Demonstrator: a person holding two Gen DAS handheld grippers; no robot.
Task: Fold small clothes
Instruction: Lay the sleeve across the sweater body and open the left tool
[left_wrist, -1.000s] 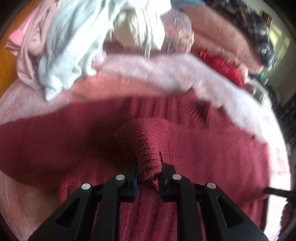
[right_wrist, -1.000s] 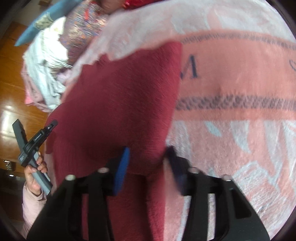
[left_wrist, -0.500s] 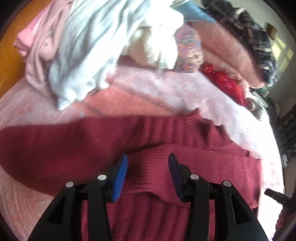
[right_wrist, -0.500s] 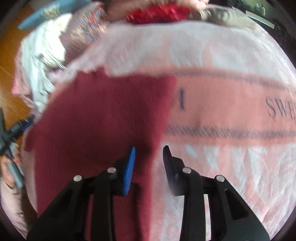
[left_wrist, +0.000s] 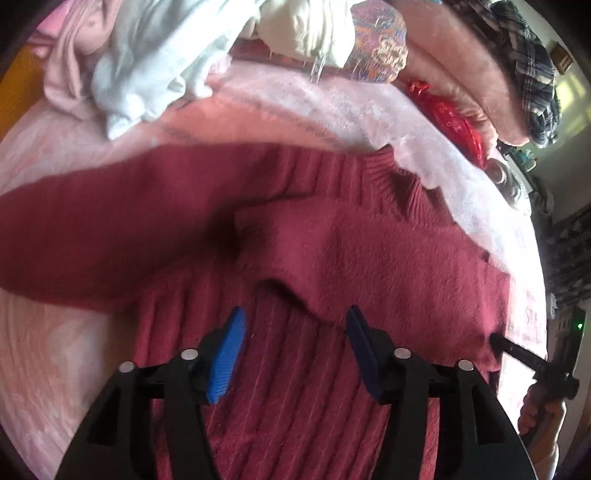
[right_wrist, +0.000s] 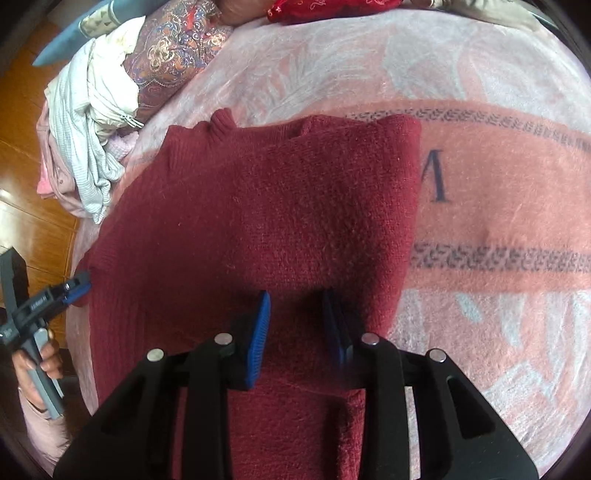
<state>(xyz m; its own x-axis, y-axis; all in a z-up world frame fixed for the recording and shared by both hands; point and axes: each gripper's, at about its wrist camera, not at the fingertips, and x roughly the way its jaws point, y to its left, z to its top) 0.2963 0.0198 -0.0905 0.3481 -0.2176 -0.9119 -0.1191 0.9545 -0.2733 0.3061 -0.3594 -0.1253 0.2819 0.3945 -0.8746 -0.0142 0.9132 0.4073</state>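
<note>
Maroon sweater (left_wrist: 332, 251) beneath both pairs of fingers: left (left_wrist: 295, 350) opening wide, right (right_wrist: 297, 328) half-open, nothing gripped.

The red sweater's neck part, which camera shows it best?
The left wrist view. There the red sweater lies close and its ribbed collar shows clearly, ridges and all. In the right wrist view the collar is only a small bump at the far edge, against the pink blanket.

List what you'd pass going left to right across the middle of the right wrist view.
Wooden floor → pile of pale clothes → dark red sweater → pink blanket.
</note>
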